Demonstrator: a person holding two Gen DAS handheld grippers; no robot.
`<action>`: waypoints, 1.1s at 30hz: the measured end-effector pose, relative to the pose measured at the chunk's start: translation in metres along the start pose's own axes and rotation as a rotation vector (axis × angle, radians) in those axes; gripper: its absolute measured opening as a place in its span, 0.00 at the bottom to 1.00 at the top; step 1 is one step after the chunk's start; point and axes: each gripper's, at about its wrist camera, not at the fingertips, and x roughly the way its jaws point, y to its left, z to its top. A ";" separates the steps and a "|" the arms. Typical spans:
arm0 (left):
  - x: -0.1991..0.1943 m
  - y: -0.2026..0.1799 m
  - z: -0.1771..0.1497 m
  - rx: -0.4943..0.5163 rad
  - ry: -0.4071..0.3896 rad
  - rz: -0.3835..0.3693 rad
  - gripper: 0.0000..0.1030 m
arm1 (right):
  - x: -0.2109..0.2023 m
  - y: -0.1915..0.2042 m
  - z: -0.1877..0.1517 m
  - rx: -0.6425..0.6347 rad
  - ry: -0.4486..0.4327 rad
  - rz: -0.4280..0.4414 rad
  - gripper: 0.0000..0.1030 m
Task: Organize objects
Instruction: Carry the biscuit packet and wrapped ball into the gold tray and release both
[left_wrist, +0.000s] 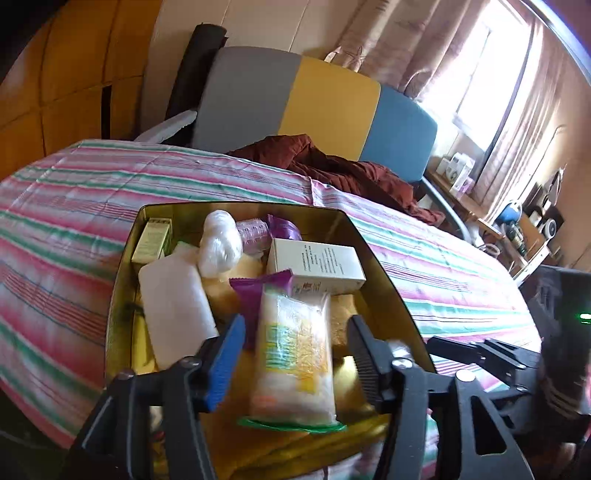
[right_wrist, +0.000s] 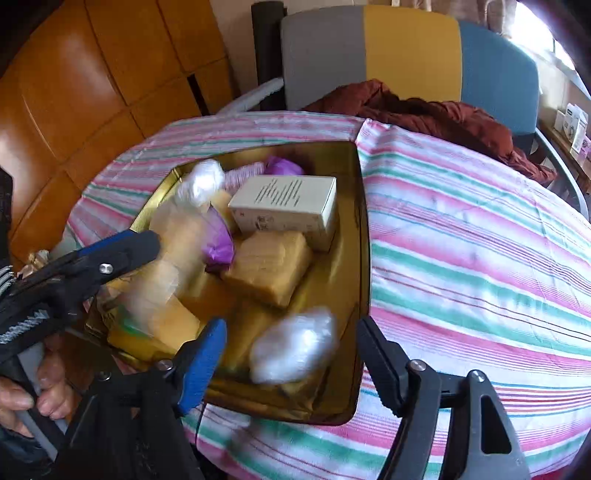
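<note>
A gold tin box (left_wrist: 384, 273) (right_wrist: 364, 236) sits on the striped bed, full of small items. My left gripper (left_wrist: 295, 354) is open over the tin's near end; a clear cotton packet (left_wrist: 295, 354) lies between its fingers without being clamped. A white box (left_wrist: 317, 262) (right_wrist: 288, 206), a white bottle (left_wrist: 173, 302), a purple wrapper (left_wrist: 255, 291) and a white plastic bundle (left_wrist: 219, 243) lie further in. My right gripper (right_wrist: 291, 347) is open above the tin's near right corner, with a blurred white plastic ball (right_wrist: 293, 345) between its fingers, seemingly loose. A tan block (right_wrist: 269, 266) lies mid-tin.
The bed has a pink, green and white striped cover (left_wrist: 74, 206) (right_wrist: 480, 258). A dark red cloth (left_wrist: 332, 166) (right_wrist: 424, 110) lies by the grey, yellow and blue headboard (left_wrist: 314, 99). A wooden wardrobe (right_wrist: 92, 92) stands to the left. A cluttered shelf (left_wrist: 517, 221) is at right.
</note>
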 end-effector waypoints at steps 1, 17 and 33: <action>0.003 -0.001 -0.001 0.002 0.006 -0.001 0.65 | 0.000 -0.002 0.000 0.005 0.000 -0.003 0.74; -0.021 0.005 -0.013 0.056 -0.077 0.202 0.98 | -0.006 0.003 -0.002 0.015 -0.062 -0.050 0.79; -0.044 0.003 -0.020 0.023 -0.099 0.323 1.00 | -0.019 0.030 -0.012 -0.030 -0.186 -0.219 0.81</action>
